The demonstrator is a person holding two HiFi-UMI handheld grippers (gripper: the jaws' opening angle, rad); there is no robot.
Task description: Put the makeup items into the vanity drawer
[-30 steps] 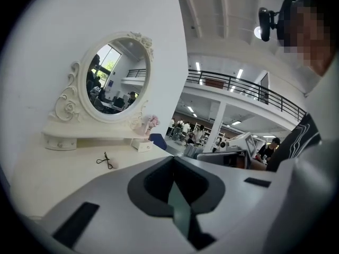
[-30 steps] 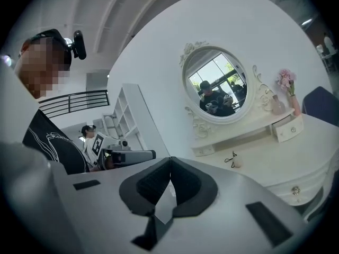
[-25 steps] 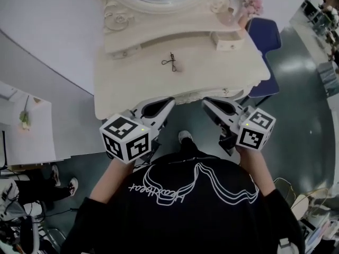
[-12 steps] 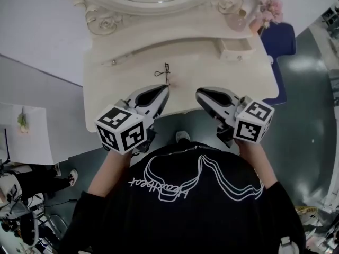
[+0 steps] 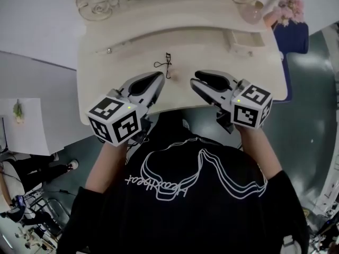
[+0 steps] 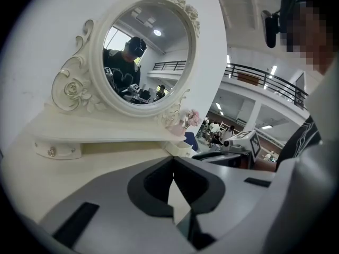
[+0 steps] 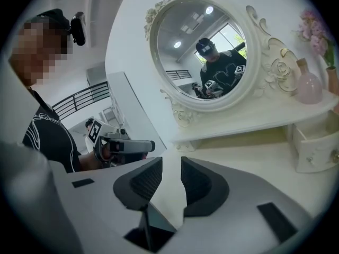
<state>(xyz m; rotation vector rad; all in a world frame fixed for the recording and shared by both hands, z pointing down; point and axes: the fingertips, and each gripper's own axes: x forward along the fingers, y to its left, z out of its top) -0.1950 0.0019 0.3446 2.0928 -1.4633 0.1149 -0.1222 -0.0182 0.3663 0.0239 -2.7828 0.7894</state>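
The eyelash curler lies on the counter, untouched, just beyond both tongs, which have moved in over the near edge. Left tongs closed tight, empty; right tongs just parting, nothing between them, likely readying the pickup for the far-right drawer

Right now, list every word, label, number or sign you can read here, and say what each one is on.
"Heartbeat", probably; white cursive, seen upside down: on the black shirt.
Square black-and-white code markers, no letters: on the cubes of the left tool and the right tool.
Shirt print reflected in the mirror: too small to read.
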